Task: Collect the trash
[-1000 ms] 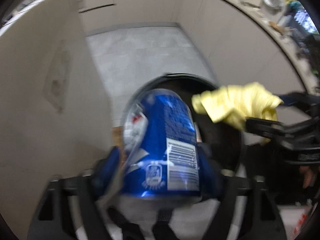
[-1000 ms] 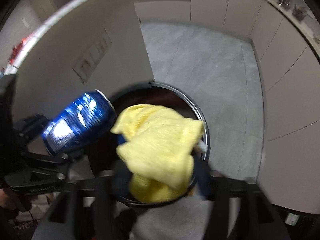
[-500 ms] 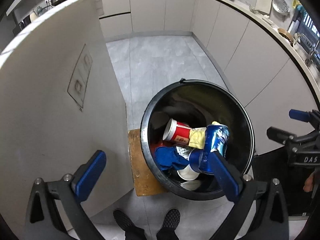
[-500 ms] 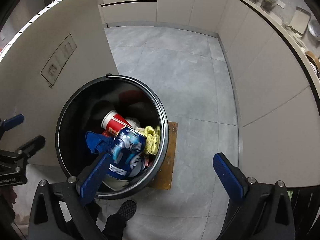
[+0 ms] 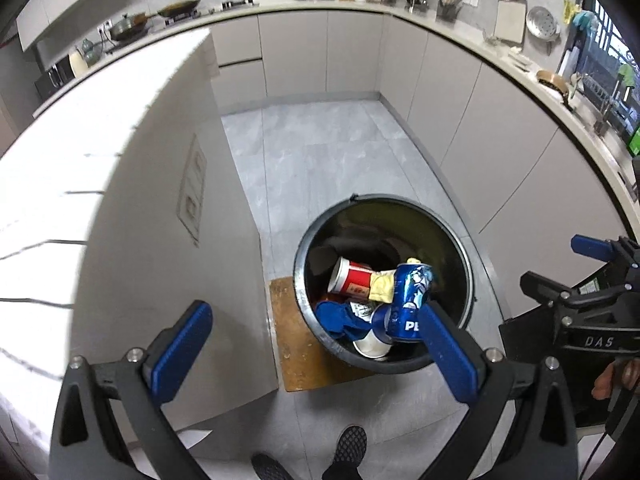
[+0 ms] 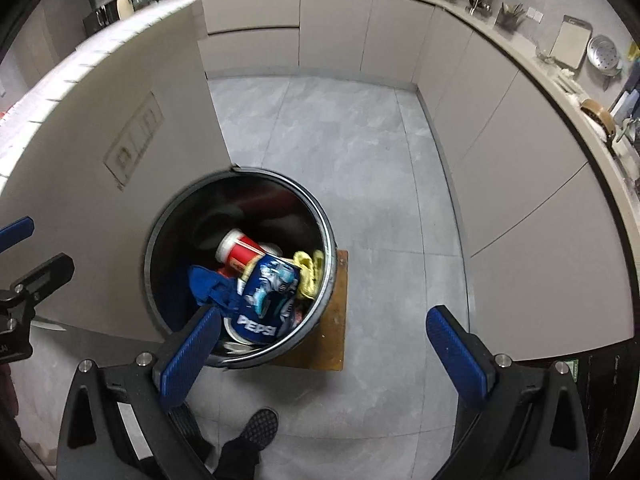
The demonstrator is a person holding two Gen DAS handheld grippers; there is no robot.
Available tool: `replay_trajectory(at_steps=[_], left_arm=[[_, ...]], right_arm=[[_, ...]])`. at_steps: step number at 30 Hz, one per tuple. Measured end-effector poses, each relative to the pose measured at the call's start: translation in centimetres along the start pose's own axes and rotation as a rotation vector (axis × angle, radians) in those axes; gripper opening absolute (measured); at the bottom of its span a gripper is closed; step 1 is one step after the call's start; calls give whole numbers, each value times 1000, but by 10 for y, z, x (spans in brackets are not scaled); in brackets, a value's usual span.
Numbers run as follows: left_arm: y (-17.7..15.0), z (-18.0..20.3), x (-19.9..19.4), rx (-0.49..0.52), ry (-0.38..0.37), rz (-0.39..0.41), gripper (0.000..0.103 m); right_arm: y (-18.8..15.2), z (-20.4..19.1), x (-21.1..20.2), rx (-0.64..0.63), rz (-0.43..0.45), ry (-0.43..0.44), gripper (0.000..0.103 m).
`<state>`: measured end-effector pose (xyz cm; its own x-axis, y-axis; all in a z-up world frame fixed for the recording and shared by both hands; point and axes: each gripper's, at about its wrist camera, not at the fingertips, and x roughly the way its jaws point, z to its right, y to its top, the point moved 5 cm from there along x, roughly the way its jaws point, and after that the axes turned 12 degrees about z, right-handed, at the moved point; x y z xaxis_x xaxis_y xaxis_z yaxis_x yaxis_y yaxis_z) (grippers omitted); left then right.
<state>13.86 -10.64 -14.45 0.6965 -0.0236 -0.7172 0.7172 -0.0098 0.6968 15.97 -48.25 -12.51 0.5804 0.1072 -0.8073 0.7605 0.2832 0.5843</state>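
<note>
Trash bin [image 6: 330, 236] is holding the blue can [image 6: 266, 298] and yellow cloth [image 6: 308, 268]; I am hovering both grippers, left gripper [image 5: 316, 348] and right gripper [image 6: 324, 352], wide and empty (lifting clear before seeking more litter seems wise).

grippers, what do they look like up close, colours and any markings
Both are alike. The left gripper and right gripper have black angular frames with silver bolts and two fingers faced with ribbed blue pads. The right gripper's side carries white lettering "DAS".

Grey tiled floor [image 6: 340, 128]; beige cabinet fronts [image 6: 332, 28]; square brown wooden board [image 6: 334, 320] flat on floor; black shoe [image 6: 260, 428].
</note>
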Motion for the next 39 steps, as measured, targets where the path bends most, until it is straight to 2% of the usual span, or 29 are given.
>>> replay_trajectory(at_steps=[13,19,23,30,39], left_arm=[[5,-44,-98,-21,13,126,103],[2,-66,-137,-33,-12,181,103],[3,-76,-165,-32,-56,208,103],[5,-91,-210,-10,-87,297,103],[-4,-99,-231,-4,-117,332,103]], right_arm=[[13,-62,-130,27,180,8,103],[19,-93,-190,31,262,-10,103],[20,-110,-227,37,312,-19,103],[10,-144,-293,50,394,-35,103],[-9,-170,-333,69,444,-52,103]])
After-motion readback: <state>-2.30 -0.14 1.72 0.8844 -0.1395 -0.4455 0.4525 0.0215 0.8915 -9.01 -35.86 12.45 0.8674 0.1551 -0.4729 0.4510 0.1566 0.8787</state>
